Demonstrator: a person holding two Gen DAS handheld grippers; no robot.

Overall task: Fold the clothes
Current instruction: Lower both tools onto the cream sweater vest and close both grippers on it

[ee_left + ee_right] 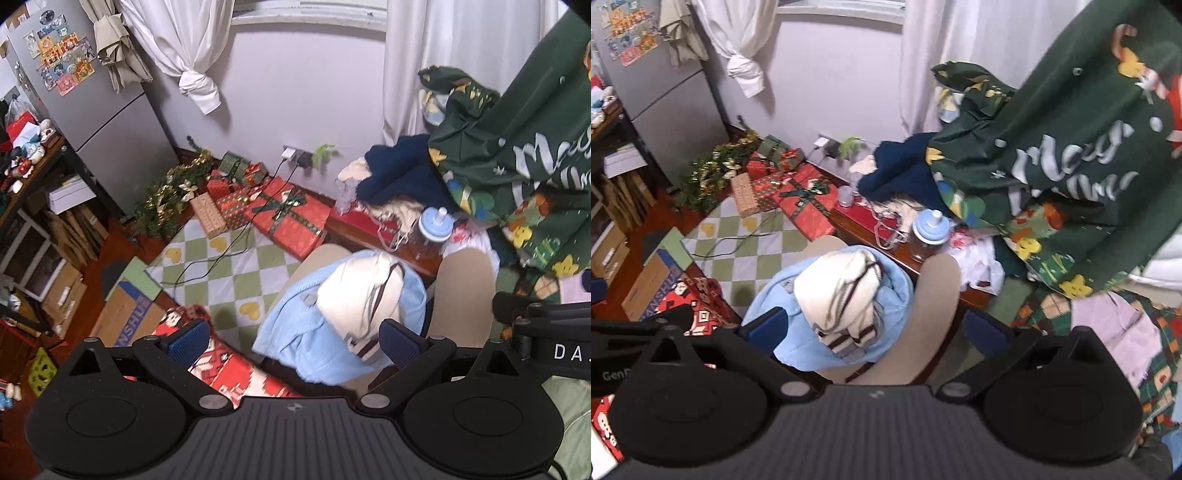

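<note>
Starting out, by my judgement: the left gripper (293, 341) and right gripper (871, 328) both hang released and empty, 2 garments, blue (295, 328) and cream (360, 295), lying unfolded at frame centre on the chair (465, 291).

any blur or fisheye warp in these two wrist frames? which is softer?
Left wrist: mostly sharp, green Christmas cloth a bit smeared, fridge edges bowed by fisheye, corners vignetted. Right wrist: softer overall, right claw pads dark and blurred, cream garment streaked; flat indoor light, no glare.
</note>
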